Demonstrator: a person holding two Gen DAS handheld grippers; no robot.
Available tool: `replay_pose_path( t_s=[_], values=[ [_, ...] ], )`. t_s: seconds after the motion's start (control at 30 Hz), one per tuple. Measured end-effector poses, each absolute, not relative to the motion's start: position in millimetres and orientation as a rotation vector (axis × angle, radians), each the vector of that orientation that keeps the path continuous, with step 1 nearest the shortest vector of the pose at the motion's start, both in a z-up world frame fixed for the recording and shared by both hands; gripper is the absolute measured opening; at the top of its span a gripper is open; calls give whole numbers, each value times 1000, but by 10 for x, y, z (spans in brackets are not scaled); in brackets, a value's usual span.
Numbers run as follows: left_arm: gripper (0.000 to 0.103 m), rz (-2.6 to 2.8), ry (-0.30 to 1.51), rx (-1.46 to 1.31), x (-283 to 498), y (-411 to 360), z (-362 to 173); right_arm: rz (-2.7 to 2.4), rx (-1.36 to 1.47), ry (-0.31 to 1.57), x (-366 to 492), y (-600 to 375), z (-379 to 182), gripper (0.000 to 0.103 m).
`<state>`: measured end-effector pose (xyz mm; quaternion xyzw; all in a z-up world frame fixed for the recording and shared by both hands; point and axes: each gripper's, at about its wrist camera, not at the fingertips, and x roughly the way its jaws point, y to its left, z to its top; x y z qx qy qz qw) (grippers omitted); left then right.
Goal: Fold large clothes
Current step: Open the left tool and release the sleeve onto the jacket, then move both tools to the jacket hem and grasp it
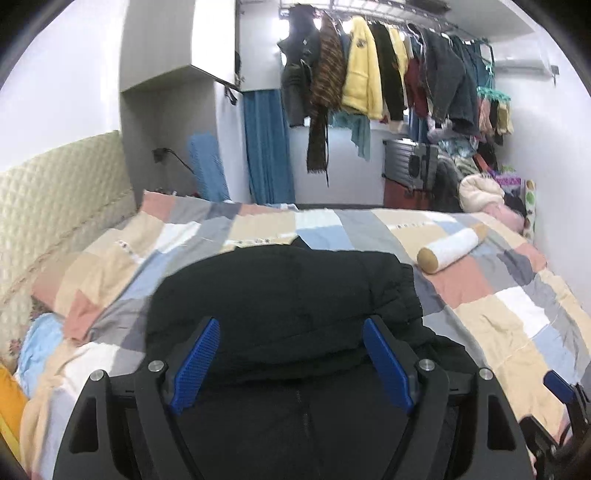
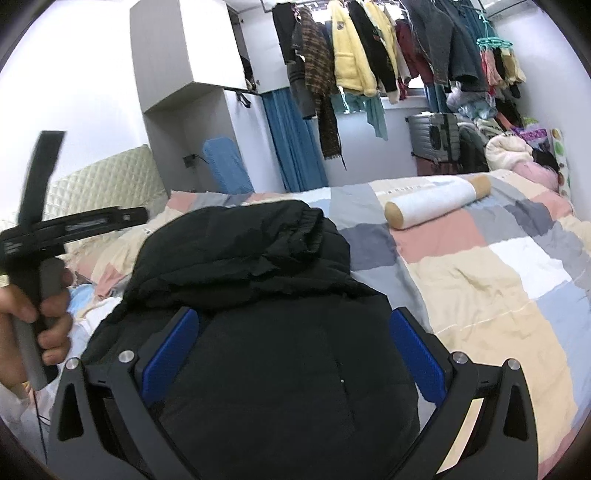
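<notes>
Between spread jaws: black garment (image 1: pixel 280 302) bunched on the patchwork bed (image 1: pixel 498 302).
Left gripper (image 1: pixel 291 363) and right gripper (image 2: pixel 293 349) both gape, pinching nothing; a bolster (image 2: pixel 436 203) lies at 1 o'clock, hanging clothes (image 1: pixel 369 70) at 12, open quilt toward 3.

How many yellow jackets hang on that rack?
2: one yellow jacket left of a black garment, another right of it. More may hide among the clothes.
</notes>
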<state>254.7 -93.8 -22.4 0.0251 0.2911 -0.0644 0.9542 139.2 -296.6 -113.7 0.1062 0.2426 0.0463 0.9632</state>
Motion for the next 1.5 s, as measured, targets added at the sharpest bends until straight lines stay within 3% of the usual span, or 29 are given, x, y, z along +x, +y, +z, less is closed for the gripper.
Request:
replay_pose_path(
  t_s=[0.37,0.63,1.07,1.27,1.5],
  values=[
    [80,-130,544,-106,1565,-104,295,98,189,475,1106,-2806,-1016,103],
    [80,-130,509,-173,864,433,370,102,163,427,804,-2696,-865,103],
    [80,-38,600,-205,280,1080,-297,121,50,421,357,-2373,-561,103],
    [80,12,733,-248,376,1335,-804,146,-38,497,290,-2338,-536,103],
    [80,-8,860,-290,576,1598,-1016,156,-88,634,347,-2575,-577,103]
  ],
)
